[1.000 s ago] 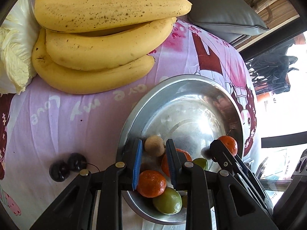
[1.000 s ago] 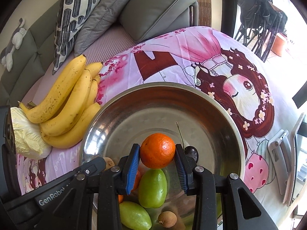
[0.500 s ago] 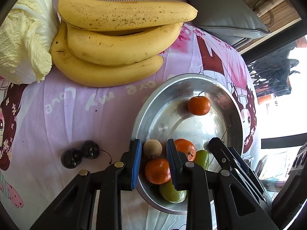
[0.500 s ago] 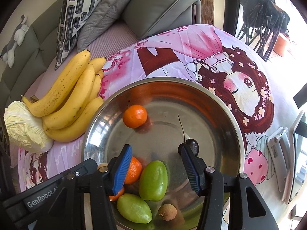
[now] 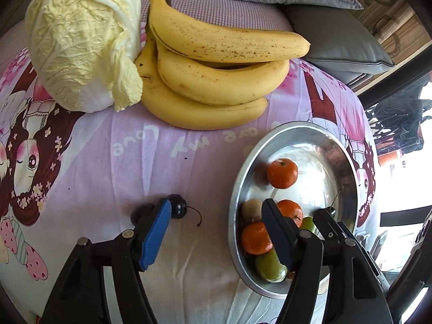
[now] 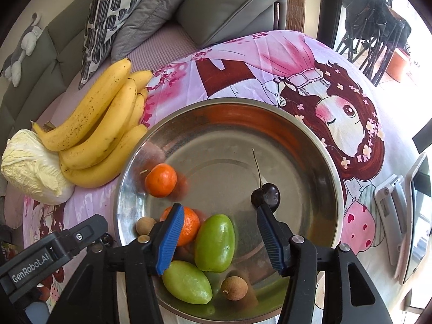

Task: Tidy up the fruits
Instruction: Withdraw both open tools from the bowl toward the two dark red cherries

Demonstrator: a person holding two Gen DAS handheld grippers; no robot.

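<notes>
A steel bowl (image 6: 318, 156) (image 5: 237, 189) on a pink cartoon cloth holds mandarins, green fruits (image 6: 214, 243), longans (image 6: 234, 287) and a dark cherry (image 6: 266, 195). One mandarin (image 6: 161, 180) (image 5: 282, 173) lies apart near the bowl's left wall. My right gripper (image 6: 218, 239) is open and empty above the bowl's near side. My left gripper (image 5: 216, 236) is open and empty, over the cloth left of the bowl. Two dark cherries (image 5: 178, 210) lie on the cloth at its left fingertip. A banana bunch (image 5: 216, 81) (image 6: 102, 132) lies behind.
A napa cabbage (image 5: 81, 40) (image 6: 32, 167) lies left of the bananas. Grey and patterned cushions (image 6: 216, 8) line the sofa behind. A phone stand (image 6: 397, 216) sits right of the bowl. The left gripper's body (image 6: 54, 251) shows at the right wrist view's lower left.
My right gripper opened and let go of the mandarin, which rolled to the bowl's left side. My left gripper moved left off the bowl toward the two cherries and opened wider.
</notes>
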